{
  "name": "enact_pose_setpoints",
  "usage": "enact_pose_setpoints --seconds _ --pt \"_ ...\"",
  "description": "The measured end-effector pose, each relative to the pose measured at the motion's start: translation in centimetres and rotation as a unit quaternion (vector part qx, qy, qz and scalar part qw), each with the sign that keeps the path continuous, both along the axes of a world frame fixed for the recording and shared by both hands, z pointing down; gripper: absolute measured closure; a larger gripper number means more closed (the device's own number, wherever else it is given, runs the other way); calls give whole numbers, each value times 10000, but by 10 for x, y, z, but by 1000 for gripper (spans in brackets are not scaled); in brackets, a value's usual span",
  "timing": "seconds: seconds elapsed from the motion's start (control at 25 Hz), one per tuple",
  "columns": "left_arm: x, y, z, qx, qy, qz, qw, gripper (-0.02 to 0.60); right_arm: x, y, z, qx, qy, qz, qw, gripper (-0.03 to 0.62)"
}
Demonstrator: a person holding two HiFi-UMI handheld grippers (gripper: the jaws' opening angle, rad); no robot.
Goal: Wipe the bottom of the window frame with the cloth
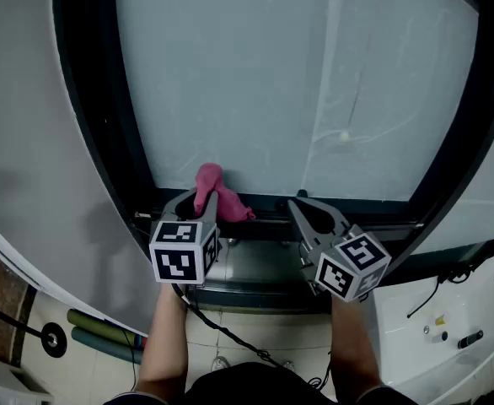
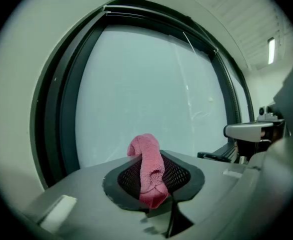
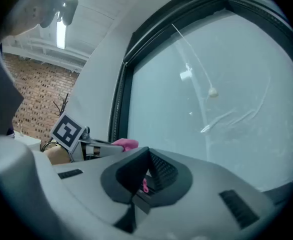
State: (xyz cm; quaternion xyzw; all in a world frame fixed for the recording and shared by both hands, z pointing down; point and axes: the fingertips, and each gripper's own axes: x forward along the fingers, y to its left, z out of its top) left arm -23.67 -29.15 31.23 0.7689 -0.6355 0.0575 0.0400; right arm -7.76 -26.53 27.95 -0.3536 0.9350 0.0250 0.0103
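- Left gripper (image 1: 206,196) clamped on the pink cloth (image 1: 211,180); cloth bunched between the pads, one end poking up past the tips, another lump hanging just right of the jaws.
- Cloth low against the pale pane (image 1: 272,83), right by the bottom rail of the dark window frame (image 1: 373,215).
- Right gripper (image 1: 297,205) with jaws together, only a tiny pink fleck between the pads; tips near the same rail, right of the cloth.

Pink cloth (image 1: 211,194) (bunched upright) sits clamped in left claw (image 1: 205,199) by window frame (image 1: 268,211).
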Motion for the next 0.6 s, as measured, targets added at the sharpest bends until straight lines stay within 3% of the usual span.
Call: enact_pose_setpoints --seconds 0.28,0.48,0.6 --pt "-75 -22 18 -174 -293 -799 9962 499 -48 1 3 78 18 -162 9998 594" --pt "-119 -40 41 -465 -743 -1460 9854 499 -72 -2 14 -9 41 -231 9997 594" --pt "-132 -48 59 -690 -847 -1652 9802 499 -78 -3 21 -78 143 -218 9996 594"
